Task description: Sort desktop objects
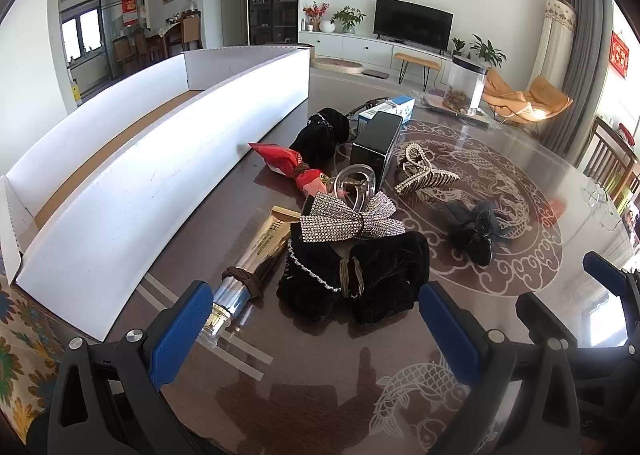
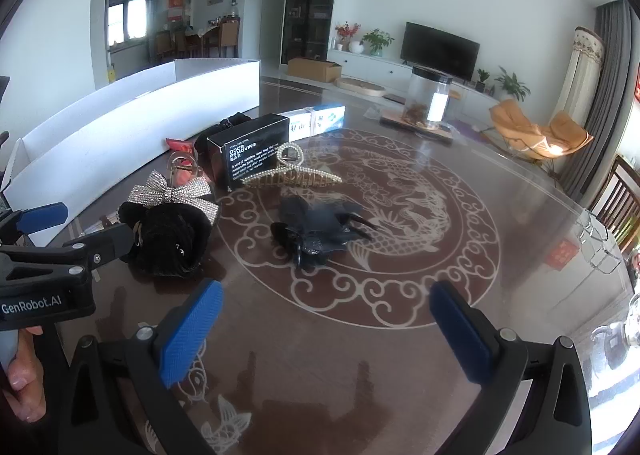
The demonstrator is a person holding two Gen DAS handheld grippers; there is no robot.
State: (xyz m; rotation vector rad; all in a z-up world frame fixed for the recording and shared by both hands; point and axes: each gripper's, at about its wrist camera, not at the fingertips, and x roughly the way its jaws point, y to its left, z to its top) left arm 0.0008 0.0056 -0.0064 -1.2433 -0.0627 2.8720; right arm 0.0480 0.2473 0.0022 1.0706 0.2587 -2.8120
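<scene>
Brown patterned table (image 1: 460, 287) carries the clutter beside a white box (image 1: 160, 183). Left tongs (image 1: 316, 319) gape empty, black scrunchie (image 1: 352, 279) just ahead at 12 o'clock. Right tongs (image 2: 326, 331) gape empty, dark clip (image 2: 320, 231) well ahead at 12 o'clock.

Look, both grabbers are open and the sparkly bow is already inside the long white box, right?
Not quite. Both the left gripper and the right gripper do have open jaws, but the sparkly bow is not in the long white box. The left wrist view shows it on the table, lying among the other things beside the box.
</scene>
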